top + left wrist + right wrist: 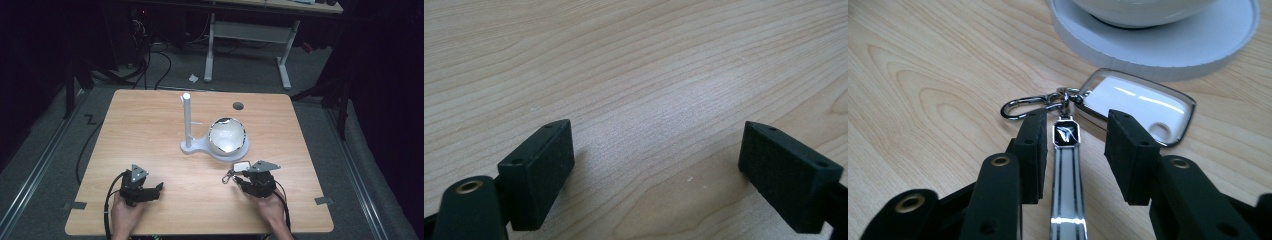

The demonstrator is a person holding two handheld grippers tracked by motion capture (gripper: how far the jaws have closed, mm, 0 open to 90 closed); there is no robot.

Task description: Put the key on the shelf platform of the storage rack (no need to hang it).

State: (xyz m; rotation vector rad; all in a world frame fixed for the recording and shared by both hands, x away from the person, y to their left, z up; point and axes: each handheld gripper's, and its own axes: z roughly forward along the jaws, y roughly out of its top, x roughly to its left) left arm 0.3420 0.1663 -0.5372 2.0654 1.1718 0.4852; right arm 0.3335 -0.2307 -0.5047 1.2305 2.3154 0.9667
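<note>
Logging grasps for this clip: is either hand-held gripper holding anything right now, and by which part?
Nothing is held. The right hand-held gripper straddles the keychain strap, jaws open and apart from it. The left hand-held gripper is open over bare table.

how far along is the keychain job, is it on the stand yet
Nothing looks done: the keychain lies flat on the table, near the white stand's base. In hand: the right gripper straddles the keychain's strap, jaws apart, not yet closed on it. The left gripper rests open over bare wood. Left, probably: gripping, lifting and hanging it on the stand's small peg.
</note>
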